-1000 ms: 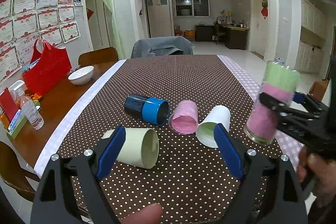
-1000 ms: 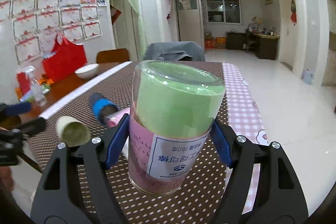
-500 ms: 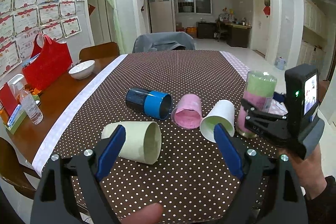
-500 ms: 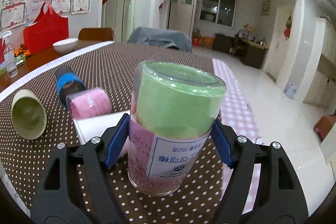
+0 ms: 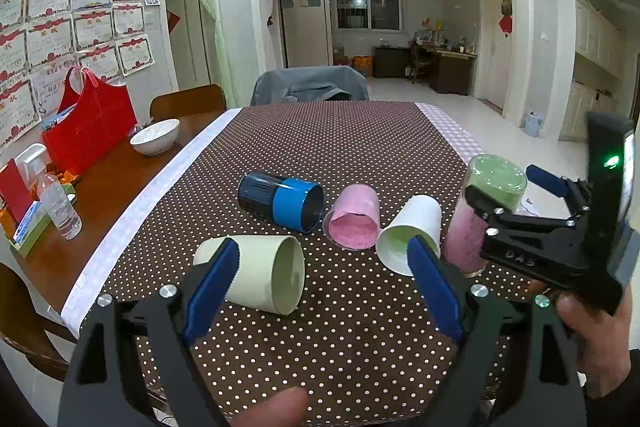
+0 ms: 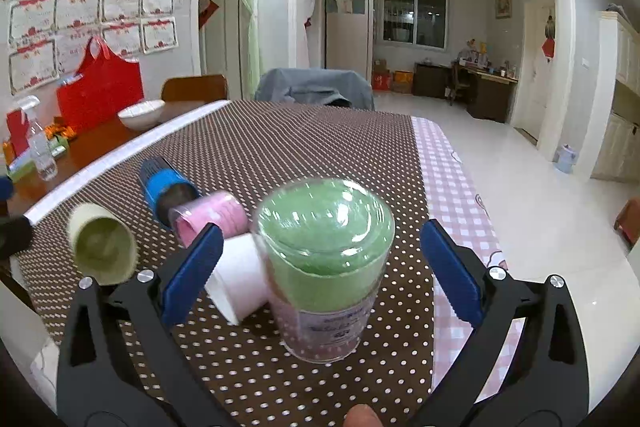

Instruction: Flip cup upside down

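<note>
1. Brown dotted cloth covers the bench (image 5: 352, 131).
2. Green-topped cup (image 6: 324, 267) stands inverted at frame centre, seemingly just placed.
3. Right claw (image 6: 320, 267) gapes around it, untouching; retreat next.
4. Left claw (image 5: 320, 287) hangs open, empty.

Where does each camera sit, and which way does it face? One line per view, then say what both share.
Left wrist: on the left gripper, looking down the table at four cups lying on their sides; its open fingers, a thumb, and the right gripper with its hand show.
Right wrist: on the right gripper, looking down at the glass cup standing inverted between open fingers; a fingertip shows.
Shared: the glass cup, white cup, pink cup, blue cup, cream cup.
</note>
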A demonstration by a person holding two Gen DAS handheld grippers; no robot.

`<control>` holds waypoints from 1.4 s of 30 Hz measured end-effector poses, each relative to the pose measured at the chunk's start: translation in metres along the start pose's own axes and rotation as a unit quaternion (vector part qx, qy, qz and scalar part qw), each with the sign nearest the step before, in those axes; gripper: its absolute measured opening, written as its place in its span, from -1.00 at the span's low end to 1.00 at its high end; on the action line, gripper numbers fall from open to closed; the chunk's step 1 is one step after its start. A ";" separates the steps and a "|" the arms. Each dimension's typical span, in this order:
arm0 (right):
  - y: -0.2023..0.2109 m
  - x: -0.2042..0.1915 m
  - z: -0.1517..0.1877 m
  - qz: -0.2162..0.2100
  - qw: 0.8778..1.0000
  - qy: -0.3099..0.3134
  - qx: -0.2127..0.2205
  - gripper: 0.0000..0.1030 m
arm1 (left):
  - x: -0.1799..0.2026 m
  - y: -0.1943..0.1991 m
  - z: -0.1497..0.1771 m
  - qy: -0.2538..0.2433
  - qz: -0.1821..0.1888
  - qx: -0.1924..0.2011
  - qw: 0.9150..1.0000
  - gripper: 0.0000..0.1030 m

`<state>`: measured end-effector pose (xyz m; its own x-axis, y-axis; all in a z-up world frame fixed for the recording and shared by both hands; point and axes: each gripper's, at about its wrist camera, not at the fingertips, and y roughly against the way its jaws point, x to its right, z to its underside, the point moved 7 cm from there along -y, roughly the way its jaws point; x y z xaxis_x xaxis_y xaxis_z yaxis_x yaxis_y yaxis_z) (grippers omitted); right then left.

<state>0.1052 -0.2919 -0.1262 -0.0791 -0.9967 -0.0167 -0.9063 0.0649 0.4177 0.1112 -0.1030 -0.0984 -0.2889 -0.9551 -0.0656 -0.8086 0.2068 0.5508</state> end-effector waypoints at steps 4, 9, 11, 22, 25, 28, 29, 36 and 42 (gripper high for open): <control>0.018 -0.001 -0.012 -0.016 1.000 -0.011 0.015 0.88 | 0.002 0.005 -0.003 -0.003 -0.002 0.004 1.000 0.64; 0.042 -0.006 -0.031 -0.026 0.999 -0.022 0.036 0.88 | 0.000 0.014 -0.006 0.000 -0.003 0.015 1.000 0.64; 0.050 -0.006 -0.038 -0.031 0.998 -0.030 0.041 0.88 | 0.000 0.018 -0.008 0.003 -0.003 0.021 1.000 0.64; 0.076 -0.014 -0.056 -0.058 0.996 -0.062 0.039 0.88 | 0.000 0.038 -0.015 0.005 0.005 0.045 0.999 0.64; 0.080 -0.011 -0.055 -0.054 0.995 -0.075 0.036 0.88 | 0.000 0.041 -0.015 0.005 0.007 0.048 0.999 0.64; 0.084 -0.004 -0.053 -0.045 0.994 -0.090 0.033 0.88 | 0.001 0.044 -0.014 0.004 0.010 0.050 0.999 0.64; 0.085 -0.001 -0.052 -0.042 0.994 -0.095 0.032 0.88 | 0.001 0.044 -0.014 0.004 0.011 0.050 0.999 0.64; 0.097 0.013 -0.044 -0.023 0.993 -0.113 0.028 0.88 | 0.005 0.052 -0.014 0.004 0.019 0.055 0.998 0.64; 0.105 0.015 -0.038 -0.005 0.993 -0.112 0.026 0.88 | 0.009 0.061 -0.015 0.001 0.024 0.061 0.998 0.64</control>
<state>0.0246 -0.3024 -0.0485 -0.1556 -0.9617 -0.2255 -0.9271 0.0634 0.3694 0.0670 -0.1023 -0.0532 -0.3279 -0.9438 -0.0409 -0.8503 0.2760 0.4482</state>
